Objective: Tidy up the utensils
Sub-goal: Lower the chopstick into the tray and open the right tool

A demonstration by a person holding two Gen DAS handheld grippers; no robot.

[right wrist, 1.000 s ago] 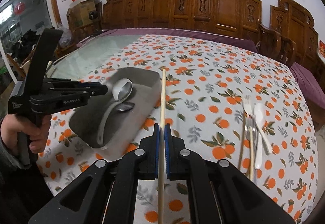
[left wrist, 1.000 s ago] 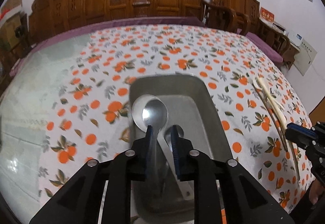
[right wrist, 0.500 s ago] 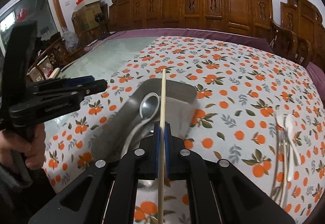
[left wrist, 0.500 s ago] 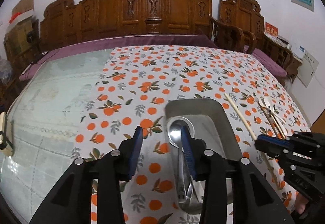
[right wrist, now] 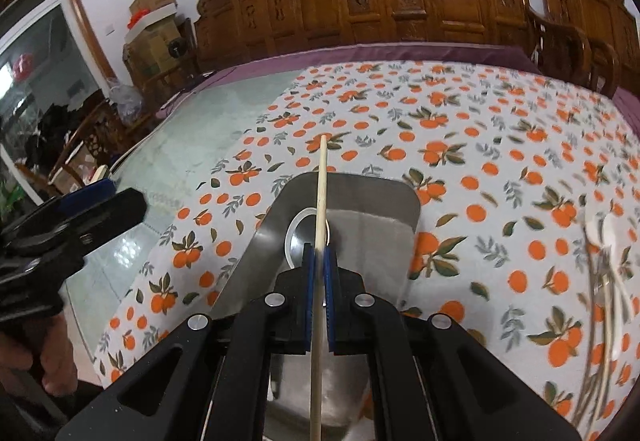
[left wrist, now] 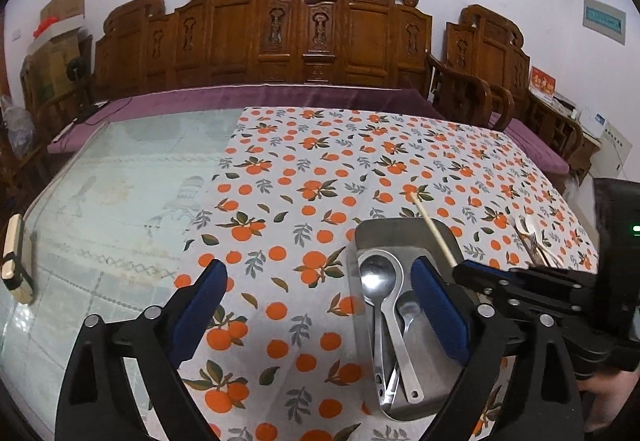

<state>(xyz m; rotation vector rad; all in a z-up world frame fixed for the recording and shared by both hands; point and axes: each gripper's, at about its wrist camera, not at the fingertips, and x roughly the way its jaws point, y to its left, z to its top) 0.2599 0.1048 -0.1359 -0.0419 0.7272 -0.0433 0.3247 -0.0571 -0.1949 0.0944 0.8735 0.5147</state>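
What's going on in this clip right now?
A person is sorting utensils into a metal tray on an orange-print tablecloth. The right gripper is shut on a wooden chopstick, holding it over the tray. The left gripper is open and holds nothing, beside the tray, where two metal spoons lie. More utensils wait on the cloth to the right.

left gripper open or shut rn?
Open. The left gripper has its blue pads spread wide with only tablecloth between them, holding nothing; the spoons lie in the tray.
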